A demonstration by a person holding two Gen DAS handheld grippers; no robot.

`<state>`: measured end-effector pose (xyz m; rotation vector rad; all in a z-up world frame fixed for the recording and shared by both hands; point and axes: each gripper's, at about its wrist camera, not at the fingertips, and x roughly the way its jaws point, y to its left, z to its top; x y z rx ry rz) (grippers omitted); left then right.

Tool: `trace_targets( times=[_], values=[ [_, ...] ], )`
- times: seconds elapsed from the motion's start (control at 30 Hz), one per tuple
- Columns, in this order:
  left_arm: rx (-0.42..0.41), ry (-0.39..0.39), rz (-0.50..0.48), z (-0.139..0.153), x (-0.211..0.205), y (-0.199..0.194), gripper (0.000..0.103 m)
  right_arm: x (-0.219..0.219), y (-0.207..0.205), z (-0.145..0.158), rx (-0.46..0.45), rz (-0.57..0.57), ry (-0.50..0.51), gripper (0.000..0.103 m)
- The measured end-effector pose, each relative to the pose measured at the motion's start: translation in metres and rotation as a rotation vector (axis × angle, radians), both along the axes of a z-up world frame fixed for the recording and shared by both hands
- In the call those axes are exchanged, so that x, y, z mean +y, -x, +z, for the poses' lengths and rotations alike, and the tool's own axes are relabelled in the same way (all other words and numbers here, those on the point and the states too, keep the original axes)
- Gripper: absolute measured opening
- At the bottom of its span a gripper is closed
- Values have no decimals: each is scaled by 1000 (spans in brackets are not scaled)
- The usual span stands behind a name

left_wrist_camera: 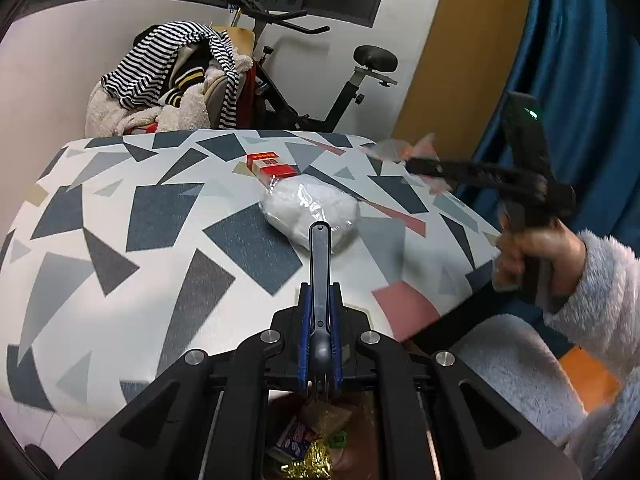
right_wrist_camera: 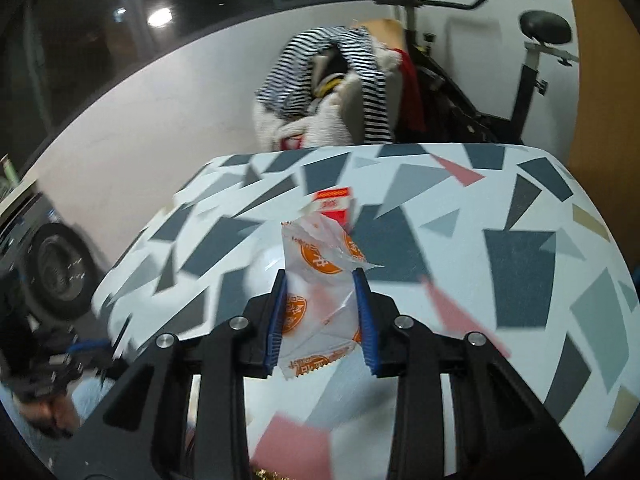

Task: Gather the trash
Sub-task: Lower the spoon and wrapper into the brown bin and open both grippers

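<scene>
My left gripper (left_wrist_camera: 320, 292) is shut on a dark plastic spork (left_wrist_camera: 320, 264), handle pointing forward, held over the near table edge above a trash bin (left_wrist_camera: 312, 436) with wrappers in it. A clear bag of white stuff (left_wrist_camera: 310, 208) and a red-and-white box (left_wrist_camera: 270, 165) lie on the table beyond. My right gripper (right_wrist_camera: 320, 276) is shut on a clear orange-printed wrapper (right_wrist_camera: 320, 280), held above the table; it also shows in the left wrist view (left_wrist_camera: 400, 150) at the right. The box (right_wrist_camera: 334, 204) lies beyond it.
The table (left_wrist_camera: 120, 220) has a geometric grey, blue and pink cloth. Behind it stand a chair piled with striped clothes (left_wrist_camera: 172, 76) and an exercise bike (left_wrist_camera: 320, 92). A blue curtain (left_wrist_camera: 580, 40) hangs at the right.
</scene>
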<state>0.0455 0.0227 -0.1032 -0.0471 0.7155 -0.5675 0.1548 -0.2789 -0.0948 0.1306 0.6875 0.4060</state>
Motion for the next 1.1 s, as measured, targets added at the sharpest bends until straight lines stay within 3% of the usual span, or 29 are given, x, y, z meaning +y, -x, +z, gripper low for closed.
trace_targets(
  times=[0.23,0.53,0.77,1.1],
  values=[
    [-5,8,15,-4,8,39,9,36,82,-20,-17,157,13,34],
    [17,6,39,-23,21,72,9,88,142,-74,104,334,44,34],
    [23,17,49,-38,29,77,9,111,151,-114,180,305,108,35],
    [55,30,79,-58,32,70,9,134,150,-135,247,269,137,37]
  ],
)
